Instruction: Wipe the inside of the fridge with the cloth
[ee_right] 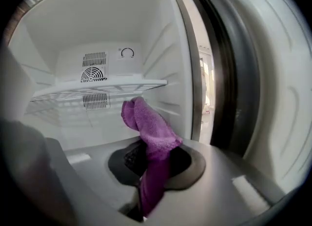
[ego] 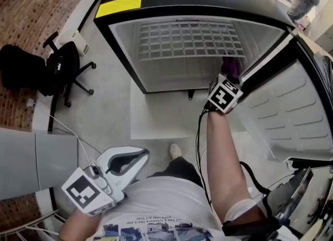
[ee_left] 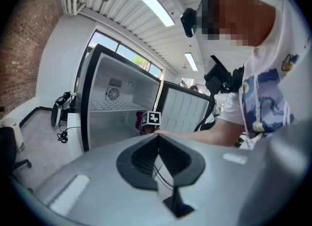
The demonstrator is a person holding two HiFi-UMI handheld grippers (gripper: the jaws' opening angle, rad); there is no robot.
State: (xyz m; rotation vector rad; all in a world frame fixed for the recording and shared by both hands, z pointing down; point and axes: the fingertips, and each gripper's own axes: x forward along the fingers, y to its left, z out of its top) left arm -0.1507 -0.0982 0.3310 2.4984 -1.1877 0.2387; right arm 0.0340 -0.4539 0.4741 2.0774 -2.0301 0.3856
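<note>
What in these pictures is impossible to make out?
Head view: most of the cloth, hidden behind the right gripper.
Right gripper view: whether the cloth touches the fridge wall; depth unclear.
Head view: print on the yellow label, too small.
Right gripper view: dial markings, too small.

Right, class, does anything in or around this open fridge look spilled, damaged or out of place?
Nothing stands out. The fridge looks clean, its wire shelf level, and the purple cloth sits gripped in the right tool.
</note>
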